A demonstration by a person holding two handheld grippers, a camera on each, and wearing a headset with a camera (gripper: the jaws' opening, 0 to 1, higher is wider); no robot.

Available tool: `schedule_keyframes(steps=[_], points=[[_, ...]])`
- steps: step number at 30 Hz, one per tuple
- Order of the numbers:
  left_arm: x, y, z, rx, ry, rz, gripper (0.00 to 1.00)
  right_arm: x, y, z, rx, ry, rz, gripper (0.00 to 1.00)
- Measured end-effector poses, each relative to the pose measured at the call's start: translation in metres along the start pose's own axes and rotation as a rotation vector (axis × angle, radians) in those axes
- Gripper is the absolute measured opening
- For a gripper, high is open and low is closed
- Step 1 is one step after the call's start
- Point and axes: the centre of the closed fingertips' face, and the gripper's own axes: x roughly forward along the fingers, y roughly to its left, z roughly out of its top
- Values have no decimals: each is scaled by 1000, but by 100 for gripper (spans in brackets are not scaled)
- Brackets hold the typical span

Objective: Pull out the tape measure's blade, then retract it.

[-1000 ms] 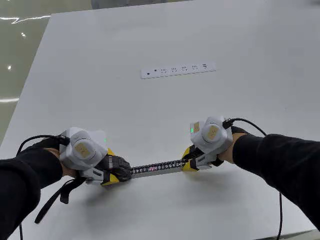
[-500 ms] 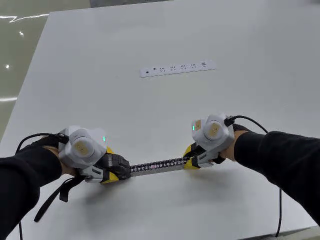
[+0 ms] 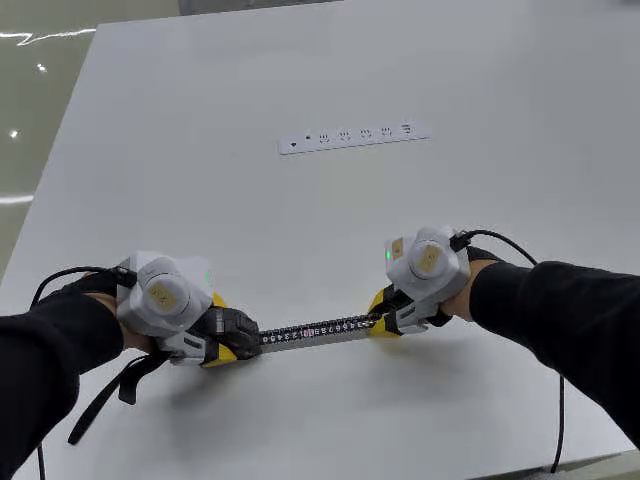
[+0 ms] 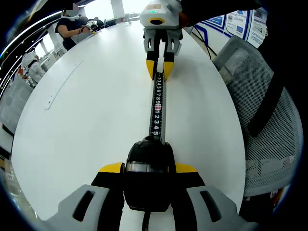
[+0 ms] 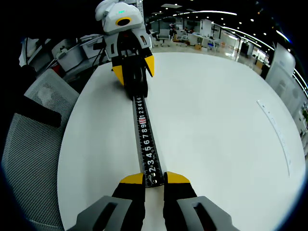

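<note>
Drawn slightly farther right, right tool (image 5: 155,179) clamped on blade (image 5: 143,137) tip, left tool (image 4: 149,168) clamped on tape measure case (image 4: 149,153)

Left, tape measure case (image 3: 232,333); blade (image 3: 315,331) runs right (power strip (image 3: 352,136) behind).

**Lighting and Image Quality**

Illumination is bright, even and overhead. In the head view the white table (image 3: 300,80) is near overexposure. Soft shadows lie under the left gripper (image 3: 228,335) and right gripper (image 3: 378,320). Glare streaks mark the glossy floor (image 3: 40,100) at upper left. The 2 gripper views bend strongly at the edges; ceiling light strips (image 5: 211,12) are sharp.
</note>
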Motion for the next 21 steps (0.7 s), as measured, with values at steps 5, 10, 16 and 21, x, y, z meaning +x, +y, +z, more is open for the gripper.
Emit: schedule_keyframes(steps=[5,10,16,21], points=[[0,0,0,-1,0,0,32,-1,-1,-2,1,1,0,9],[0,1,0,-3,0,0,32,-3,-1,-5,2,0,2,9],[0,0,0,-3,1,-1,32,-4,-2,-7,5,1,0,9],[0,0,0,-4,1,0,32,-6,-2,-9,7,3,0,9]])
